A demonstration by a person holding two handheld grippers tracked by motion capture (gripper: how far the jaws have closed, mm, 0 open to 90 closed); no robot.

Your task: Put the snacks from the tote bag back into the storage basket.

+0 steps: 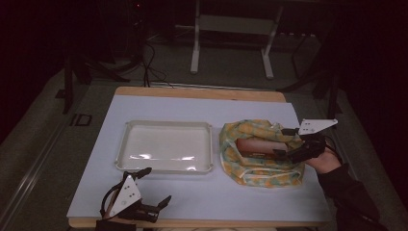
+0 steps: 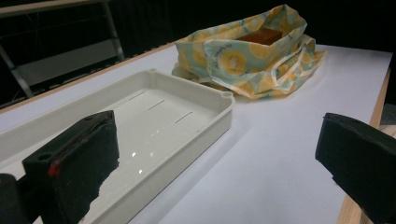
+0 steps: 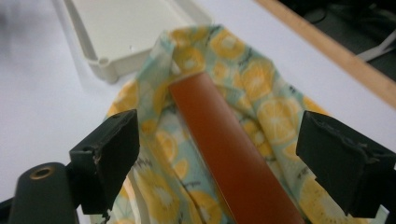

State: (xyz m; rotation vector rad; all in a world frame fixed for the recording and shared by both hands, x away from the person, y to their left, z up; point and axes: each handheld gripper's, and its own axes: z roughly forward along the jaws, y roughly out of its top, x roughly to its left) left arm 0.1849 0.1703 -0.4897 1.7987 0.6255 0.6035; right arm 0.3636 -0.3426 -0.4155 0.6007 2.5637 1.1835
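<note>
A lemon-print cloth bag (image 1: 260,169) lies open on the right of the table, with a reddish-brown oblong thing (image 1: 257,144) inside it. My right gripper (image 1: 285,143) reaches into the bag's mouth from the right, held by a hand in a dark sleeve. In the right gripper view its jaws (image 3: 224,154) stand wide, one on each side of the brown thing (image 3: 219,126), with bag cloth (image 3: 273,112) under them and no pad touching. My left gripper (image 1: 156,185) rests open at the table's front left, with nothing between its jaws (image 2: 219,158).
A shallow white tray (image 1: 168,123) sits mid-table, left of the bag, with nothing in it; its near corner (image 2: 226,100) lies ahead of the left jaws. A white sheet (image 1: 202,192) covers the wooden table. Stands and cables fill the dark floor behind.
</note>
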